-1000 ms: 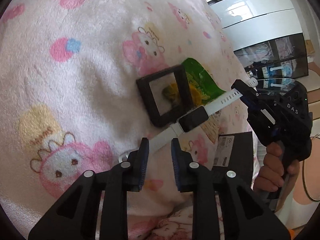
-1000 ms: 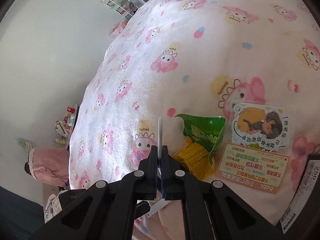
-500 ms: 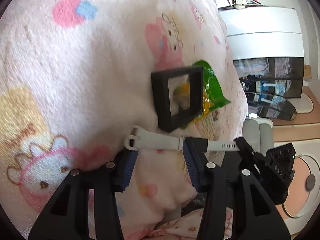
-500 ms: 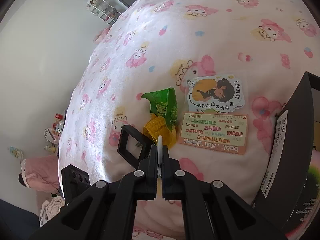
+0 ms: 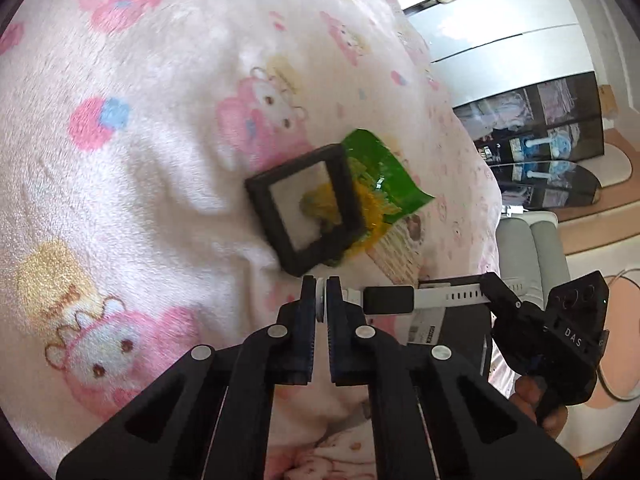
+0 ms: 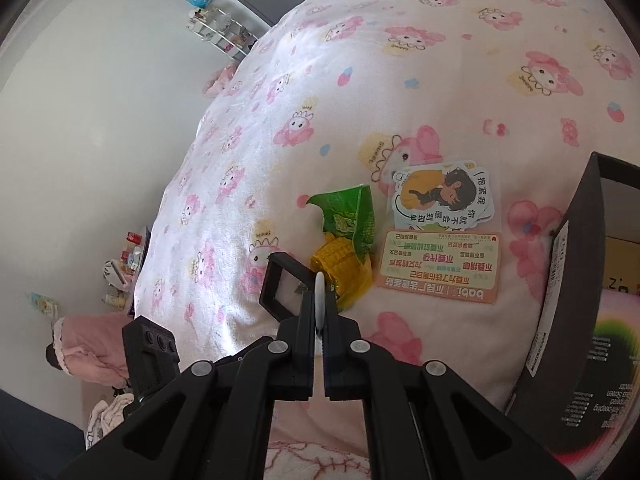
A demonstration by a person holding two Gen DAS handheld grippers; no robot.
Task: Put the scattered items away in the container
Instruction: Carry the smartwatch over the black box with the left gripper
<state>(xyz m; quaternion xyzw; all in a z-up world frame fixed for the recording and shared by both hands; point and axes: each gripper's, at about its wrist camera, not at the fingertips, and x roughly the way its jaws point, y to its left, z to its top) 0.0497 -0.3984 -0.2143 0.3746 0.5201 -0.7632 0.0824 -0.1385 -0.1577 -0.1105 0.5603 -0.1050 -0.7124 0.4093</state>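
A white smartwatch with a black face hangs stretched between both grippers, just above the pink blanket. My left gripper is shut on one end of its strap. My right gripper is shut on the other strap end; it also shows in the left wrist view. A black square frame box leans on a green and yellow snack packet just beyond the watch. The black container box stands open at the right.
A sticker sheet and an orange-edged card lie on the blanket beside the snack packet. The bed edge drops to the floor at left. A grey chair stands past the bed.
My left gripper was open around the strap and has closed on its end. The watch has lifted off the blanket and now hangs level between both grippers.
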